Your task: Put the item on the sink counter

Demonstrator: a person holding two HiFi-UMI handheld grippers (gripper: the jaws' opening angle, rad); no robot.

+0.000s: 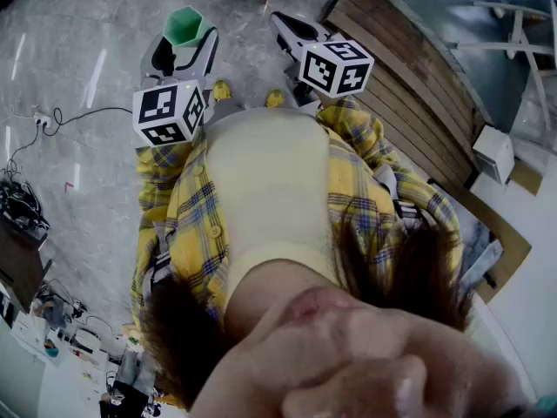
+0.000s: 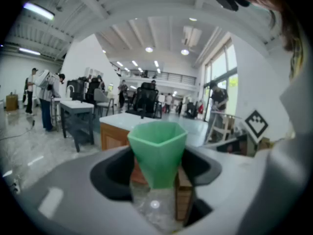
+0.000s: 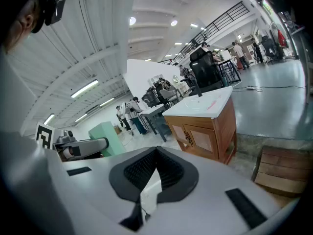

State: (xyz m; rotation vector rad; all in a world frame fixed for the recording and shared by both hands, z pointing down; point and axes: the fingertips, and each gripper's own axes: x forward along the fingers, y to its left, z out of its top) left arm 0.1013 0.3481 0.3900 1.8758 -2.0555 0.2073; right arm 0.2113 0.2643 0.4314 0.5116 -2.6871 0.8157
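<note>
My left gripper is shut on a green faceted cup, which stands upright between the jaws with its mouth up. In the head view, the cup and left gripper are held out over the grey floor in front of the person's body. My right gripper has its pads together with nothing between them; in the head view it is beside the left one. A wooden cabinet with a white counter top stands ahead, also seen beyond the cup. The right gripper view shows the cup at its left.
A slatted wooden platform lies on the floor to the right, with its edge boards near the cabinet. A cable runs across the floor at the left. Desks, office chairs and people fill the hall behind.
</note>
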